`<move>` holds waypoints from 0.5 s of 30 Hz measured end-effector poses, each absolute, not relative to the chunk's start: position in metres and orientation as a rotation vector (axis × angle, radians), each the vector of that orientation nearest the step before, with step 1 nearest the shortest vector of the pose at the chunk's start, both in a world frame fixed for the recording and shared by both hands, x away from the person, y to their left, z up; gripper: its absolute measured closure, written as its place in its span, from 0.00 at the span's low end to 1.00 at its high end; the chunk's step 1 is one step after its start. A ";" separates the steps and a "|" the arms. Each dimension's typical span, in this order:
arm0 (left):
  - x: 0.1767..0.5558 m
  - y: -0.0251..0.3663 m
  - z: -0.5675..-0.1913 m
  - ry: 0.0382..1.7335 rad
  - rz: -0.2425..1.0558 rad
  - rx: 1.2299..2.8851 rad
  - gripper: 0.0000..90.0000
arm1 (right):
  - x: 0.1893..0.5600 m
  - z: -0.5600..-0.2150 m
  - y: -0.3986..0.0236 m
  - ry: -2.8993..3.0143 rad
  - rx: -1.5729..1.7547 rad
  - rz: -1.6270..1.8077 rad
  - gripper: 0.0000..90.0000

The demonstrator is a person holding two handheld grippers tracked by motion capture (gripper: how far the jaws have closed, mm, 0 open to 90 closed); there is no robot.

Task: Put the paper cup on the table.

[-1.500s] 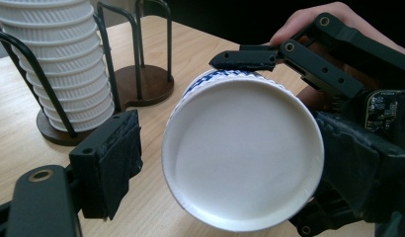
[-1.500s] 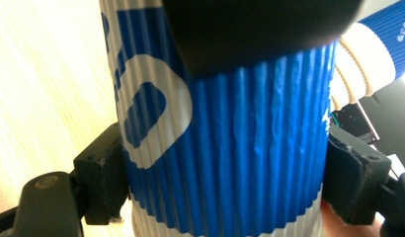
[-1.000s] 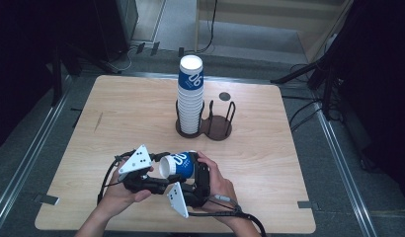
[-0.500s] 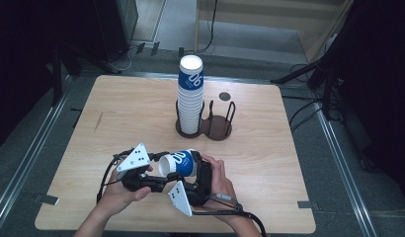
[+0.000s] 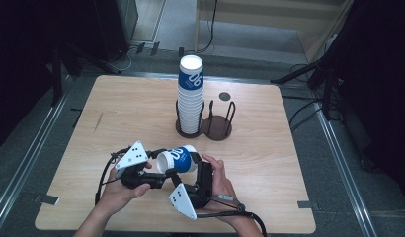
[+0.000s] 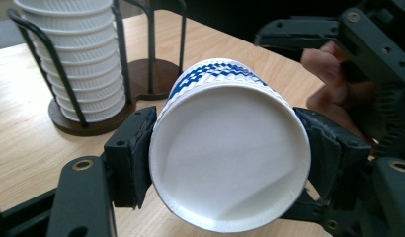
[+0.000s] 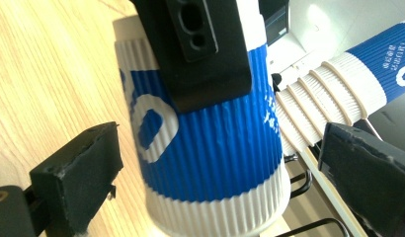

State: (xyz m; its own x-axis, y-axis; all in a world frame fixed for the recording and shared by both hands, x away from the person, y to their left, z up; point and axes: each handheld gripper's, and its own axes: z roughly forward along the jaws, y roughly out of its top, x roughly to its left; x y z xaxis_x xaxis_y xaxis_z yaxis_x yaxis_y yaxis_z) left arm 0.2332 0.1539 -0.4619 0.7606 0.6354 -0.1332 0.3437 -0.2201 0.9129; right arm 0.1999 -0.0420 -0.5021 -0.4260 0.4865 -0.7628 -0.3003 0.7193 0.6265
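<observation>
Left gripper view: paper cup [image 6: 230,153] hides the table behind it; cup stack [image 6: 74,59] is cut off at the upper left edge. Right gripper view: cup base is cut off at the bottom edge; stack's print is too blurred to read.

Tongs [image 6: 225,165] pinch a paper cup [image 6: 230,158] (bottom facing the camera).

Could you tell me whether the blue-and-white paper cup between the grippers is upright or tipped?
Tipped: the blue-and-white paper cup lies sideways.
</observation>
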 end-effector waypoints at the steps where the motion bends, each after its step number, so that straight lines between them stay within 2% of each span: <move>1: 0.234 0.155 -0.462 0.765 0.328 1.825 0.33 | 0.199 -0.501 -0.042 1.809 0.147 0.884 0.03; 15: 0.240 0.163 -0.462 0.818 0.349 1.794 0.33 | 0.200 -0.495 -0.046 1.834 0.194 0.950 0.03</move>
State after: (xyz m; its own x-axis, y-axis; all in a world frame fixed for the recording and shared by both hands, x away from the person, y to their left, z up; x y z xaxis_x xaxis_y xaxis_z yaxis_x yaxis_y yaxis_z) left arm 0.2396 0.1633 -0.4622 0.7204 0.6773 -0.1496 0.3605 -0.1814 0.9150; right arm 0.2003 -0.0460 -0.4947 -0.4697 0.5233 -0.7110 -0.2785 0.6764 0.6819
